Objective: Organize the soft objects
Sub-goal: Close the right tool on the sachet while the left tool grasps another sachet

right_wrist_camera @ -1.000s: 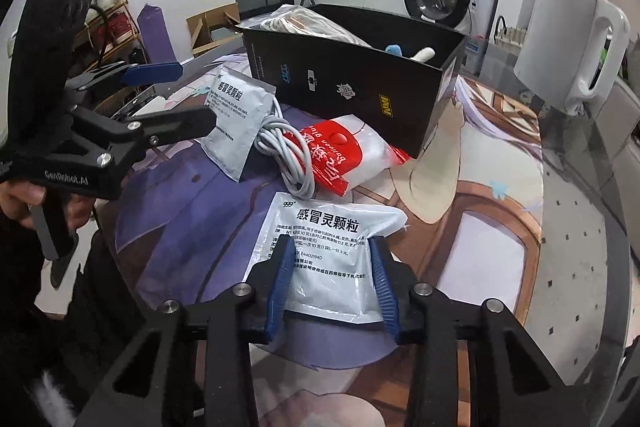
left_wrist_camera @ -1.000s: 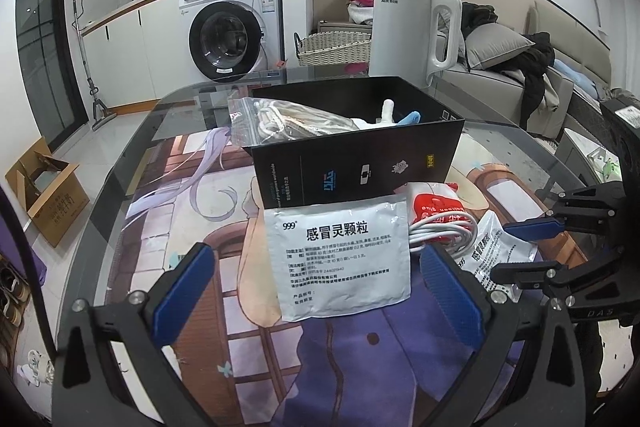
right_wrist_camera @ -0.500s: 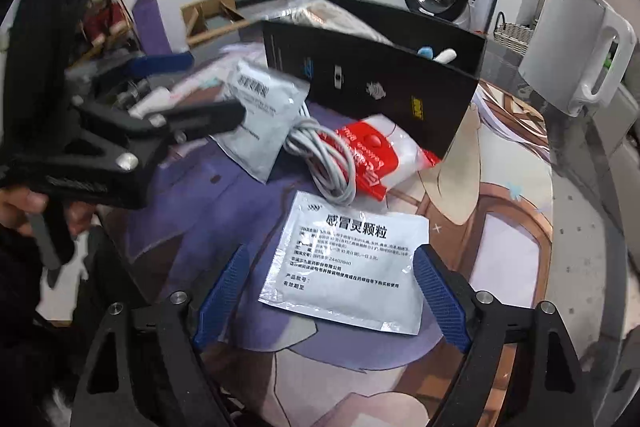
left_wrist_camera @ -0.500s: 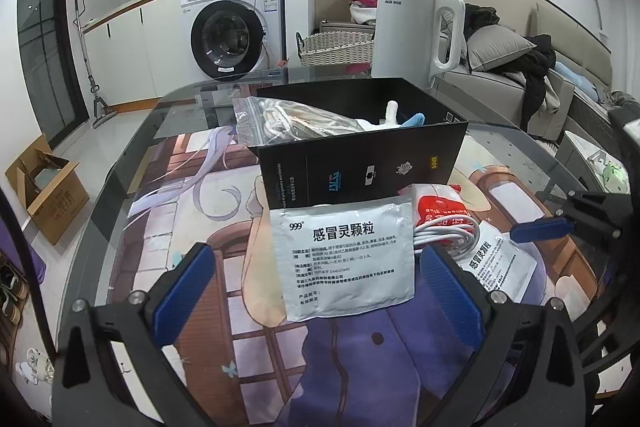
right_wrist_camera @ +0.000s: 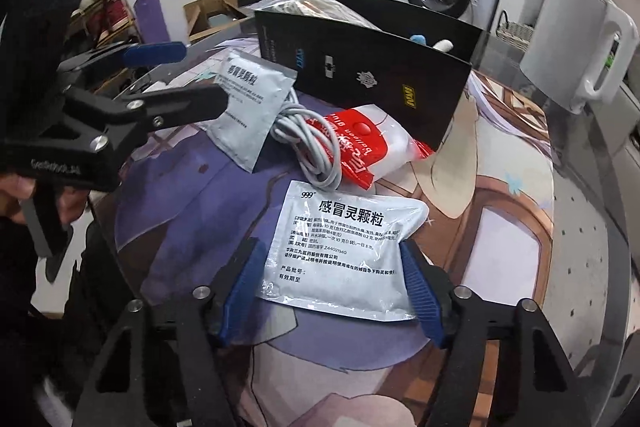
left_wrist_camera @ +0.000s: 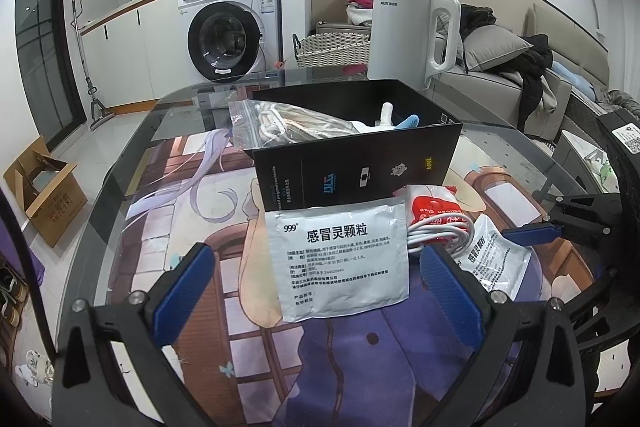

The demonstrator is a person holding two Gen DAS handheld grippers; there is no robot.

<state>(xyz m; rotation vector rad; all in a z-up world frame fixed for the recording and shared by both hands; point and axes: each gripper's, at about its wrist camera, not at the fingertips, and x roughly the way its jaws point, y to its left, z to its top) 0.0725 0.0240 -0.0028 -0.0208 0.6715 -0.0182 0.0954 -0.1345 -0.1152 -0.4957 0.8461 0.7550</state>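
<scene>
Through the left wrist camera I am holding my left gripper (left_wrist_camera: pixel 316 285) spread wide around one medicine sachet (left_wrist_camera: pixel 340 259) lying before the black box (left_wrist_camera: pixel 356 167). Through the right, my right gripper (right_wrist_camera: pixel 334 285) is bracketing another sachet (right_wrist_camera: pixel 344 251), fingers (right_wrist_camera: pixel 418 291) apparently touching its edges, released.

White washing machine (left_wrist_camera: pixel 228 31) under counter; grey sofa (left_wrist_camera: pixel 520 83) opposite.

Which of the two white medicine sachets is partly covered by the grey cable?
The sachet nearer the left gripper: the cable overlaps its edge. The other sachet lies uncovered between the right gripper's fingers.
</scene>
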